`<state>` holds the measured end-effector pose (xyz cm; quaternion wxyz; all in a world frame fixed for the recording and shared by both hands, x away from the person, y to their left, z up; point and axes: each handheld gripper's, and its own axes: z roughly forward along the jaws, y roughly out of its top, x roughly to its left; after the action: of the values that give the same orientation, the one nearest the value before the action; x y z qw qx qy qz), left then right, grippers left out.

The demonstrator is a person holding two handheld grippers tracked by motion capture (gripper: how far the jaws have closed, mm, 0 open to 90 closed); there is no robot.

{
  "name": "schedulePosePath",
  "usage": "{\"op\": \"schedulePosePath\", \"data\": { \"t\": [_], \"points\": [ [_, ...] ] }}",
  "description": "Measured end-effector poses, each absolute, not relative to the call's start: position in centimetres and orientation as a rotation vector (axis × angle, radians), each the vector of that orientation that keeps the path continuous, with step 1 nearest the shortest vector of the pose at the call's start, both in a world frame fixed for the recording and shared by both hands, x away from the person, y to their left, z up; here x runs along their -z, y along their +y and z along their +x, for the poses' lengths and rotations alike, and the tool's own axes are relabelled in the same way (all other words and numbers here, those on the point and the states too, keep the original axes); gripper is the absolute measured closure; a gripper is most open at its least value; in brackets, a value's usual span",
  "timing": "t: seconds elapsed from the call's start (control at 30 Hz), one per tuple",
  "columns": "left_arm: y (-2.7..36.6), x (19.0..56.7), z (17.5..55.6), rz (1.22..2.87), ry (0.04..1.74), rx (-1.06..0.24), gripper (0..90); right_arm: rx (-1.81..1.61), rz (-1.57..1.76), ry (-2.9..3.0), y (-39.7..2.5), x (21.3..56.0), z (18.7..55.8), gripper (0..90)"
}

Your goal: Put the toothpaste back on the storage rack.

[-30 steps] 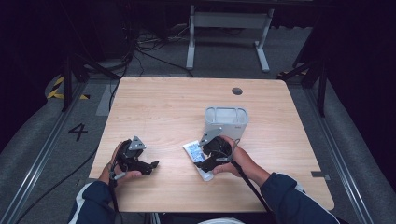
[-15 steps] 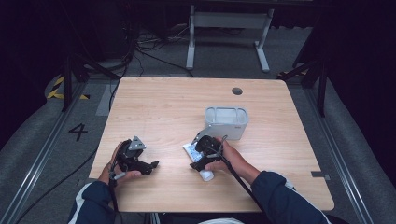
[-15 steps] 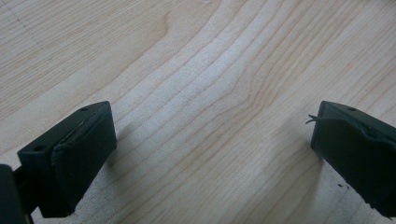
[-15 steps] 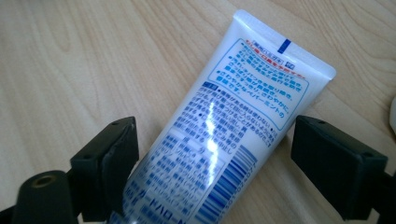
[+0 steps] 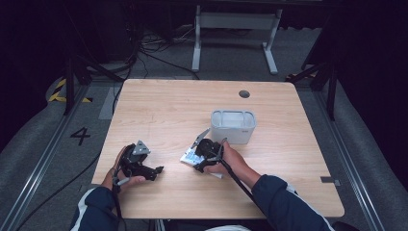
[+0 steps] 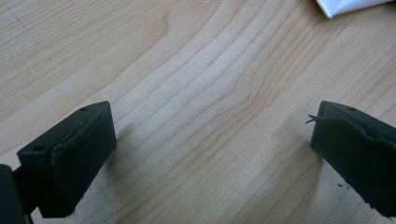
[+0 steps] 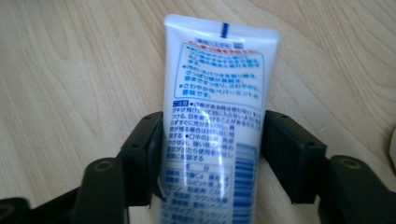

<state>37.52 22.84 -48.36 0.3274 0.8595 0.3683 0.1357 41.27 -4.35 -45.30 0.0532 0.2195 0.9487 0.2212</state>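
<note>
Item, right gripper [image 7: 212, 154]: we find its jaws closed on both sides of a white tube [image 7: 215, 93] lying on the table [image 5: 168, 106]; we judge it soft, light, slippery, best pinched mid-body. Left gripper [image 6: 210, 154]: wide apart, empty. Beyond: grey container [image 5: 233, 126]

I'm looking down on a light wooden table [image 5: 159, 106], its grain running across, a small dark round hole [image 5: 244, 94] near the top edge, right of centre. A white rectangular container [image 5: 233, 126] sits directly on the wood, right of the middle of the frame. Just below and left of it, a white tube [image 5: 190, 156] with blue print lies on the surface. In the right gripper view I see that tube [image 7: 215, 107] flat against the wood [image 7: 70, 70], crimped end toward the top of the frame. In the left gripper view I've got bare wood grain [image 6: 205, 93], with a white corner [image 6: 343, 5] at the upper right.
</note>
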Motion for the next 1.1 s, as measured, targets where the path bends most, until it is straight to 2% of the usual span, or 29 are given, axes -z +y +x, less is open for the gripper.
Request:
{"op": "schedulePosePath", "data": {
  "t": [0.5,0.9,1.1],
  "points": [
    [22.8,48.4,37.5,2.247,0.970,-0.351,0.5,-0.670,0.585,2.932,-5.0,44.5,41.5,62.7],
    [22.8,48.4,37.5,2.247,0.971,-0.351,0.5,-0.807,0.601,2.912,-7.8,43.5,41.3,64.6],
    [22.8,48.4,37.5,2.247,0.971,-0.351,0.5,-0.927,0.599,2.856,-10.0,41.6,40.9,64.6]
  ]
}}
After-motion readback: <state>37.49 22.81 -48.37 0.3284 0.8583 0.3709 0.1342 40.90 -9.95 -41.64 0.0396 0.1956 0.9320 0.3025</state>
